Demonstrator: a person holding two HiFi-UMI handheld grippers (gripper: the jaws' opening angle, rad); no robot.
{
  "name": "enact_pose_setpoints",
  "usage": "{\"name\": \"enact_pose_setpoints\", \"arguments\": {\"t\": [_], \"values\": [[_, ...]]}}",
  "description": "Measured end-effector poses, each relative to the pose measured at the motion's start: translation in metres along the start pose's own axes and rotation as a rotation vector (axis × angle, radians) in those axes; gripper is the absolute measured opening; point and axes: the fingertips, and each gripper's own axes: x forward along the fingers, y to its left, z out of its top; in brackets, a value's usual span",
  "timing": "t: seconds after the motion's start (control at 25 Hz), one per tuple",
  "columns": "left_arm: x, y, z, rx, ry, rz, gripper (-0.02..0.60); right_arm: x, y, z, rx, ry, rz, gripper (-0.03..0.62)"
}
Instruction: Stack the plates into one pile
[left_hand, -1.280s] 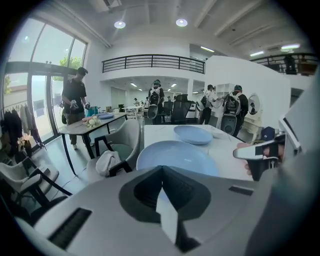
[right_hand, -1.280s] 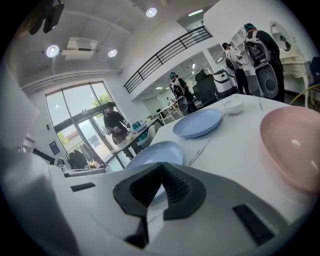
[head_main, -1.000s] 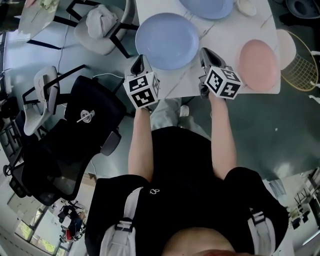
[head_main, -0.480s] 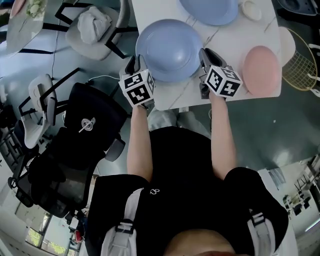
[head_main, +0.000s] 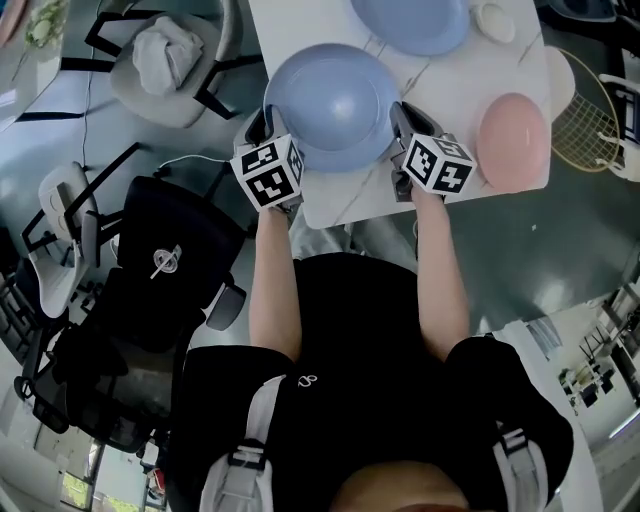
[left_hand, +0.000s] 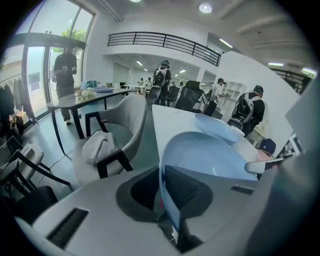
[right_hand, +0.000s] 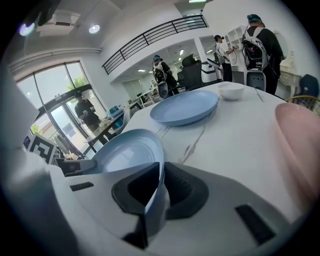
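Observation:
A light blue plate (head_main: 330, 105) lies near the front edge of the white table (head_main: 455, 85). My left gripper (head_main: 262, 125) is at its left rim and my right gripper (head_main: 405, 118) at its right rim. In the left gripper view the plate (left_hand: 205, 155) has its rim between the jaws of the left gripper (left_hand: 162, 195). The right gripper view shows the same plate (right_hand: 127, 152) pinched by the right gripper (right_hand: 157, 195). Both pairs of jaws have just been closing on that rim. A second blue plate (head_main: 410, 20) lies farther back. A pink plate (head_main: 512, 140) lies at the right.
A small white bowl (head_main: 495, 18) sits beside the far blue plate. A grey chair with a white cloth (head_main: 165, 60) stands left of the table, a black office chair (head_main: 160, 270) nearer me. A wire basket (head_main: 590, 110) is right of the table. People stand in the background.
Both grippers have come down from the plate's near edge to its left and right rims. Their jaws now hold the rim between them.

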Motion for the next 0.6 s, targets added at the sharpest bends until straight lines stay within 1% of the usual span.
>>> {"name": "enact_pose_setpoints", "arguments": {"t": [0.12,0.28,0.6], "values": [[0.003,0.002,0.003,-0.013,0.015,-0.011,0.051,0.001,0.002,0.004,0.009,0.009,-0.016,0.035],[-0.001,0.005,0.007,-0.047,0.014,0.005,0.051,-0.002,0.009,0.012,-0.009,0.003,-0.007,0.035],[-0.009,-0.015,0.017,-0.017,-0.020,-0.002,0.049,-0.015,-0.003,0.023,-0.004,-0.034,-0.004,0.032]]}}
